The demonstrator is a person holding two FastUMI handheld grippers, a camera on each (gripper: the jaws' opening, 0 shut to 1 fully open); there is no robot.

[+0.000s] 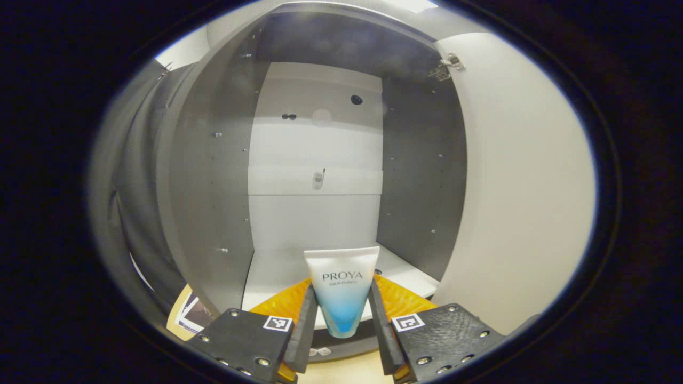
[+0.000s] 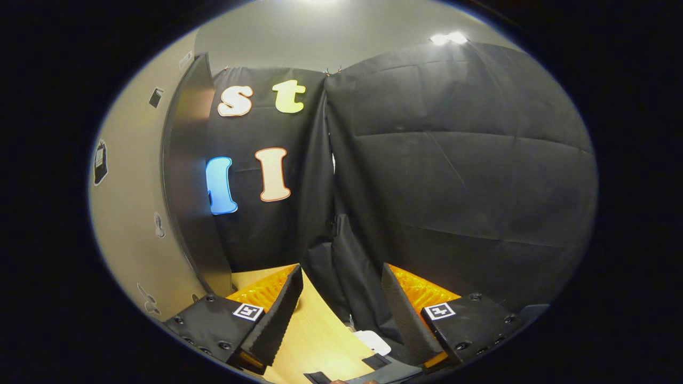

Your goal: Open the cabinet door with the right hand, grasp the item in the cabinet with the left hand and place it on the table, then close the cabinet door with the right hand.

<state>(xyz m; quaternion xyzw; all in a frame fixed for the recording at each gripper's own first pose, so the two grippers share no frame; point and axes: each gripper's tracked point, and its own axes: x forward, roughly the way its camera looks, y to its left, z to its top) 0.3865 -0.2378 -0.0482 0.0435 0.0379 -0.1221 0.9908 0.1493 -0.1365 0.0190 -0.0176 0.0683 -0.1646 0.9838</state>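
While the cabinet door point(image 1: 512, 176) stands swung fully open at the right of the left gripper view, the tube point(image 1: 342, 290) is held between the jaws of the left gripper point(image 1: 342, 320), cap end down, crimped end up. It sits at the front edge of the cabinet floor point(image 1: 277, 272); whether it rests there or is already lifted cannot be told.

Risks noted:
- Both fingers point(image 1: 305, 325) press on the narrow lower part of the tube. The body is soft and tapered, so, in my judgement, it could squeeze upward or tip out of the grip during withdrawal.
- The cabinet's front lip lies just below the cap; a low exit path could catch the cap and twist the tube.
- The open door stands near the exit path on the right; a sideways swing could knock it.

The right gripper point(image 2: 341, 314) has its jaws spread wide, nothing between them. It faces the booth curtain point(image 2: 453, 176) over the wooden surface point(image 2: 315, 336), with the door's edge point(image 2: 187, 176) at the left of its view, well placed for closing later.
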